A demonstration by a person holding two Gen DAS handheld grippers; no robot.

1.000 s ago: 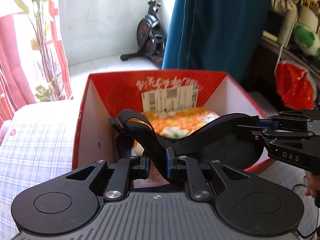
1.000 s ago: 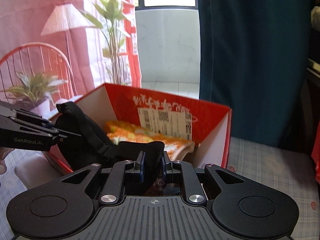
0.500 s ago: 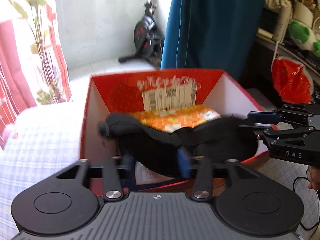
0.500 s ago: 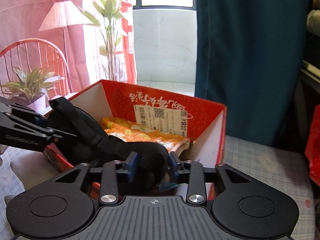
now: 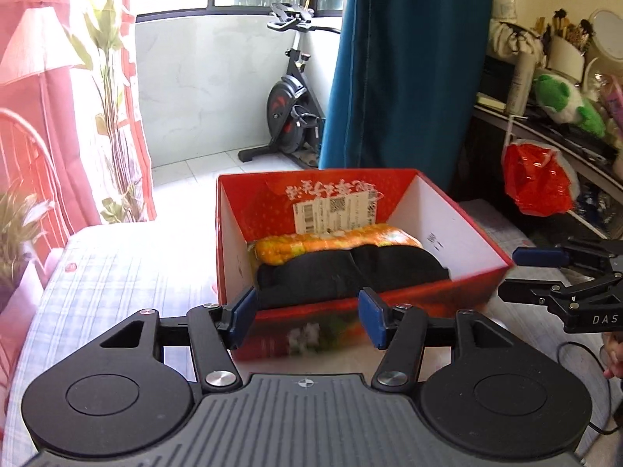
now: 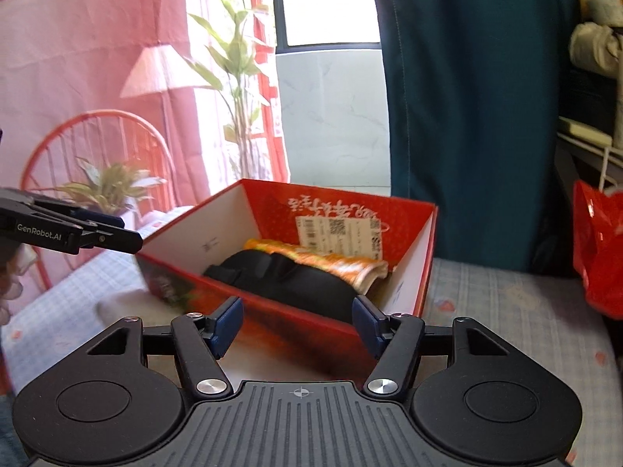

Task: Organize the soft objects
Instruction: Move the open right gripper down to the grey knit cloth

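Note:
A black padded soft item with a strap (image 5: 350, 272) lies inside the red cardboard box (image 5: 475, 284), in front of a folded orange patterned cloth (image 5: 335, 243). Both show in the right wrist view too: the black item (image 6: 280, 278), the cloth (image 6: 338, 264), the box (image 6: 424, 257). My left gripper (image 5: 307, 321) is open and empty, just in front of the box's near wall. My right gripper (image 6: 298, 327) is open and empty, just before the box's near wall. The right gripper also shows in the left wrist view (image 5: 545, 272), beside the box's right corner.
The box stands on a bed with a pale checked sheet (image 5: 117, 272). A red plastic bag (image 5: 537, 179) hangs at the right below a cluttered shelf. A teal curtain (image 5: 401, 62) and an exercise bike (image 5: 292, 109) stand behind. A red wire chair and plants (image 6: 105, 183) are left.
Both grippers let go of the black item, which dropped into the box. Both opened wide and drew back from the box.

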